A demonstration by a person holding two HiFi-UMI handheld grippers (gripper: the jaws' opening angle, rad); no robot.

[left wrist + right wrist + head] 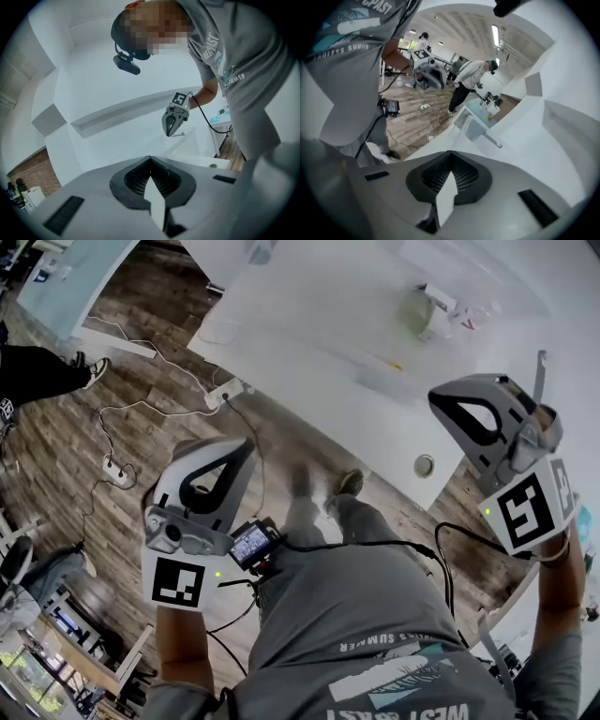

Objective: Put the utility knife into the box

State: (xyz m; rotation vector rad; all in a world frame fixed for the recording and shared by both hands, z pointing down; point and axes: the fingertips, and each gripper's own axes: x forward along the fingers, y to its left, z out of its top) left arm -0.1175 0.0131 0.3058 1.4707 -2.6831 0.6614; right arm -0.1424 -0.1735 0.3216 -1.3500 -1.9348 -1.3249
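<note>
The left tongs are pressed together with nothing between them, held over the wooden floor at 8 o'clock in the head view. The right tongs are also closed and empty, raised at 3 o'clock by the edge of the white tabletop. Far back on that tabletop, at 1 o'clock, lie a few small pale things. They are too blurred to tell which is the knife.
</note>
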